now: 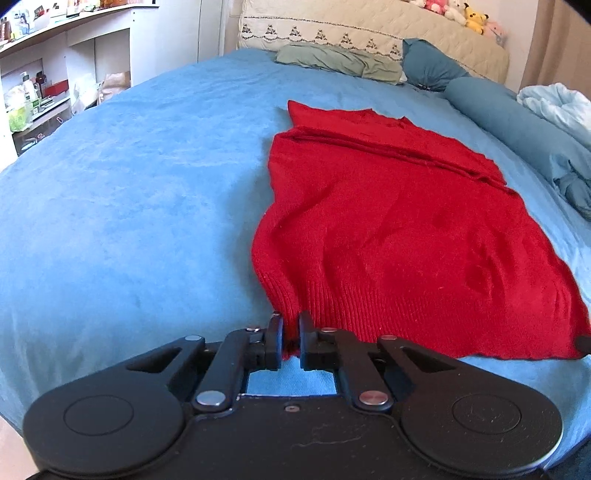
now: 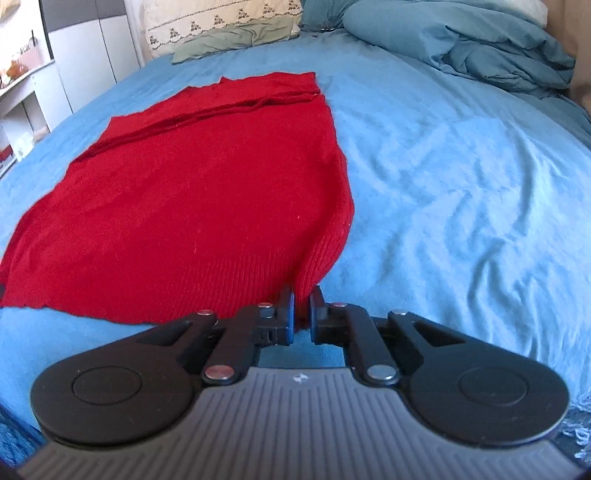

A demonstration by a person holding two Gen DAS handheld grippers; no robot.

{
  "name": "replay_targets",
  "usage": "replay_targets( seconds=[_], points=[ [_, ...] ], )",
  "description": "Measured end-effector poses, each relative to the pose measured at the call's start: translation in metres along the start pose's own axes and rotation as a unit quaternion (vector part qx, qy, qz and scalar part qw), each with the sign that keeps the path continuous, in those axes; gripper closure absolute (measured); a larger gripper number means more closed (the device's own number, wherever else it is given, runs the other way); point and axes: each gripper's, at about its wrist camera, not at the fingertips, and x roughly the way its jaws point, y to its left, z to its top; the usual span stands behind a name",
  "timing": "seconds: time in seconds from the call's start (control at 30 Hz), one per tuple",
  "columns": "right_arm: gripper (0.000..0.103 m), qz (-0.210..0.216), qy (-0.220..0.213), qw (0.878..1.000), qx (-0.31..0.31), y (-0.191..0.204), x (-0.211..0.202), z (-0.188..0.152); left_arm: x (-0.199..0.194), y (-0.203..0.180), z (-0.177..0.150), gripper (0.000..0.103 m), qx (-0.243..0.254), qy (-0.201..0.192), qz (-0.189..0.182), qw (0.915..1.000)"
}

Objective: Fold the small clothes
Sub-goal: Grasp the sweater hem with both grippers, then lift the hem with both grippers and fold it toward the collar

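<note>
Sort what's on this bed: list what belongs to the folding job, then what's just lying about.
In the job:
red knit sweater
left tool, clamped on its ribbed hem corner
right tool, clamped on the other hem corner

Lying about:
green pillow
rumpled teal duvet
plush toys

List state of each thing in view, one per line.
Sweater: flat on the bed, far part folded over, ribbed hem nearest, both near corners pinched.
Left gripper: shut on the sweater's left hem corner.
Right gripper: shut on the sweater's right hem corner.
Bed sheet: spread, wrinkled.
Duvet: bunched at the far right of the bed.
Green pillow: lying flat by the headboard.
</note>
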Motion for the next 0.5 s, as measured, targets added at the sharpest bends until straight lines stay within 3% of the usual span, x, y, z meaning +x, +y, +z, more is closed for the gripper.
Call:
replay_targets(
  seconds=[0.2,0.3,0.5],
  points=[
    [0.081,0.021,-0.013,0.999,0.041,-0.014,-0.019,0.017,-0.021,0.000,0.013,0.096,-0.004,0.000,0.011,0.9999],
    [0.081,0.040,-0.027,0.997,0.064,-0.018,-0.034,0.032,-0.039,0.001,0.029,0.096,-0.017,-0.019,0.001,0.9997],
    [0.081,0.087,-0.059,0.988,0.110,-0.024,-0.057,0.087,-0.065,-0.006,0.089,0.096,-0.037,-0.068,-0.023,0.9967]
  ],
)
